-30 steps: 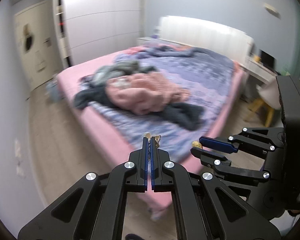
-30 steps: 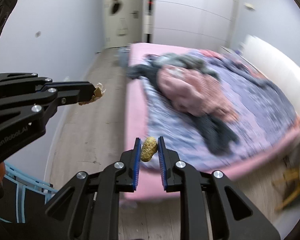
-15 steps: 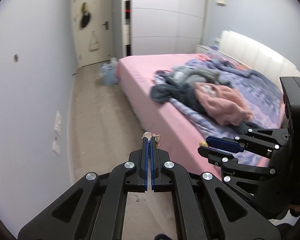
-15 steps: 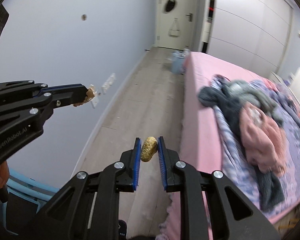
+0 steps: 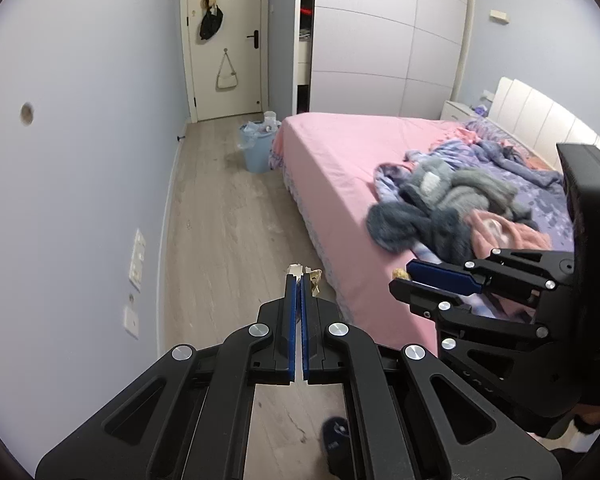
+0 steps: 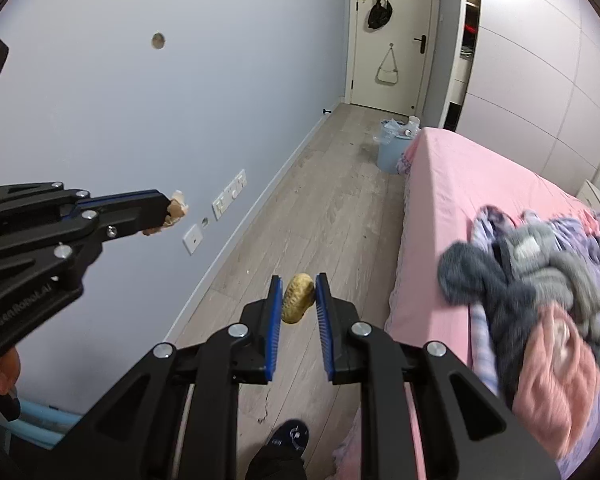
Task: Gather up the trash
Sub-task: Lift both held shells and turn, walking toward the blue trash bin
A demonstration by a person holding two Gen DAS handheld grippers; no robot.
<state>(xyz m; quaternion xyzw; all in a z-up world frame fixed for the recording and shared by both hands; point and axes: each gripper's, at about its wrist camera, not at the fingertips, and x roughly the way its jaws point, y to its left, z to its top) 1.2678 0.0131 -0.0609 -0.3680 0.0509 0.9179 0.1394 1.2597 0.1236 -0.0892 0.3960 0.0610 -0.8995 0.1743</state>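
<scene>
Black plastic, left hand-held gripper: jaws pressed together on a torn paper scrap, beige and white, ragged at the edges, sticking out past the blue ribbed pads.
Right hand-held gripper: jaws narrow, clamped on a peanut shell, tan, oval, with a rough pitted skin.
Floor: pale wood-look planks, dusty, running to the door.
Bin: light blue, round, lined with a clear bag and filled with rubbish; stands on the floor just beside the bed's far corner, well apart from both grippers.
Bed: smooth pink sheet, frilled edge.
Clothes: fluffy grey and pink heap on a purple quilt.
Slipper: dark, at the bottom edge.
</scene>
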